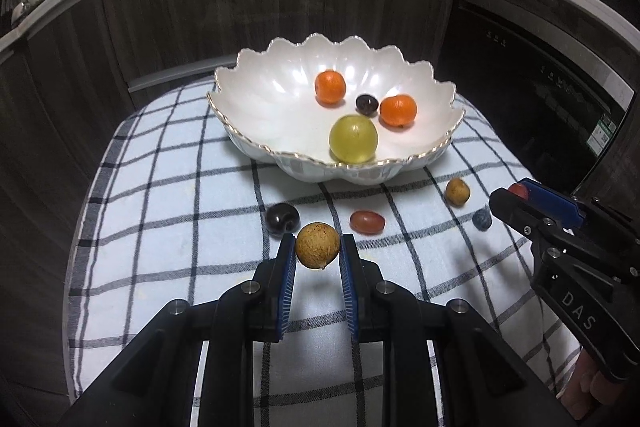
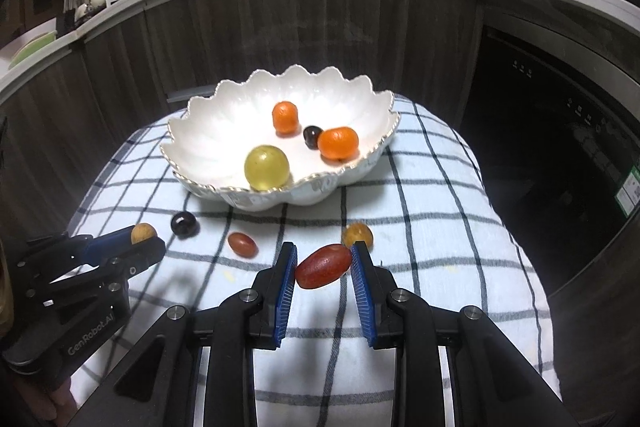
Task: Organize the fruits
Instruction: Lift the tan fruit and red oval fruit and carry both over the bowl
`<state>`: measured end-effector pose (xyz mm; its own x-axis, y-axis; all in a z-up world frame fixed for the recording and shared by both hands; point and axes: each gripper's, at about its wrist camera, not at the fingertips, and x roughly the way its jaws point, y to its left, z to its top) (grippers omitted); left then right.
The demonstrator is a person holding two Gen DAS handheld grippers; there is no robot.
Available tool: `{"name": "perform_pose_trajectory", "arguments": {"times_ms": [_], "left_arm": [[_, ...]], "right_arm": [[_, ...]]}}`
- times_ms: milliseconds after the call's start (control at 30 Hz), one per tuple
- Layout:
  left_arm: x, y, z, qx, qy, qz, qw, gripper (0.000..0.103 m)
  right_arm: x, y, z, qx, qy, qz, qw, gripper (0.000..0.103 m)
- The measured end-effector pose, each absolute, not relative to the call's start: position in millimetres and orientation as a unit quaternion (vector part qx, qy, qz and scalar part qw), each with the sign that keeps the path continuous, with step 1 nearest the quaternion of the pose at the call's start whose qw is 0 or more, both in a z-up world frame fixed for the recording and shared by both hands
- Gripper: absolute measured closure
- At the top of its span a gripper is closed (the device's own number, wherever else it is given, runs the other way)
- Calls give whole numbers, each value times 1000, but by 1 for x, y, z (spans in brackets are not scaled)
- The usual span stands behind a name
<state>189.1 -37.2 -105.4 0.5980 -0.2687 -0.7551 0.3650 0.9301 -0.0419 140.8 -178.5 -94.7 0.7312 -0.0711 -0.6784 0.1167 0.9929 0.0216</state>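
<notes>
Blue ribbed pads of the left gripper (image 1: 318, 249) are clamped on a tan longan (image 1: 318, 245), held above the near part of the checked cloth (image 1: 168, 187), short of the scalloped bowl (image 1: 256, 83). Judged light, round and thin-shelled, it is best held across its widest girth, as now, with modest force. The bowl holds two small oranges (image 1: 330, 87), a dark grape and a green grape (image 1: 353, 139). At the cloth's right edge the right gripper is seen side-on; its load is mostly hidden.

Right wrist view: the right gripper (image 2: 324, 267) is closed on a red grape (image 2: 323, 265), gripped slantwise; judged soft and smooth-skinned, so liable to slip or bruise. A second longan (image 2: 357, 235) sits partly behind its fingers. The table under the cloth is hidden.
</notes>
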Motion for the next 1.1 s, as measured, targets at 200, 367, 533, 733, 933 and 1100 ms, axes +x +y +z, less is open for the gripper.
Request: {"name": "perform_pose_trajectory", "arguments": {"times_ms": [200,367,533,733,933,1100], "left_arm": [[190,-37,-93,57,403,-176,896,80],[193,-39,-85,55,396,-174,900,80],[202,-39,-74,52,388,-173,904,80],[221,-41,-60,49,377,-174,909,80],[246,-46,-47,48,364,-174,914,80],[268,-49,-42,43,360,-171,916,80]], "right_arm": [[142,-176,-80,27,348,-45,936,74],[146,-177,-71,22,340,-43,939,74],[154,-181,-62,21,332,-42,942,74],[172,-183,-50,19,319,-39,947,74],[195,-188,-39,21,308,-39,950,74],[217,-194,-36,20,304,-40,952,74]]}}
